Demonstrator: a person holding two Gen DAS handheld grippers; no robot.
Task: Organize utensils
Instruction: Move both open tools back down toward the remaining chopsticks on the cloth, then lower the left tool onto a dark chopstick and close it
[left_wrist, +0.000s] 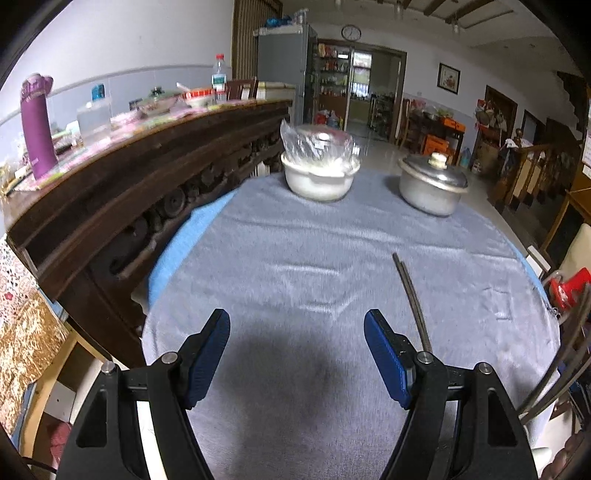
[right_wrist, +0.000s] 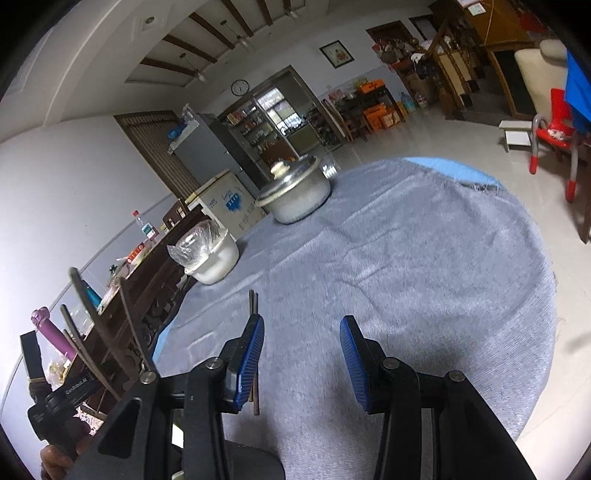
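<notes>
Right now, through the left wrist camera, your left tool hangs over the round surface covered in grey-blue cloth, its blue-padded fingers spread wide apart with nothing between them. A pair of dark, slender chopsticks lies on the cloth just beside the right-hand finger, its near end hidden behind that finger. Further back stand a white pot wrapped in clear plastic and a dull metal pot with a knobbed lid, well apart from each other, with a dark carved wooden sideboard along the left.

Through the right wrist camera, your right tool is likewise spread open and holds nothing. The dark chopsticks lie on the cloth just at the left-hand finger, partly hidden behind it, outside the gap. Your left tool shows at the lower left edge; more dark sticks stand out near it, though you cannot tell what holds them.
</notes>
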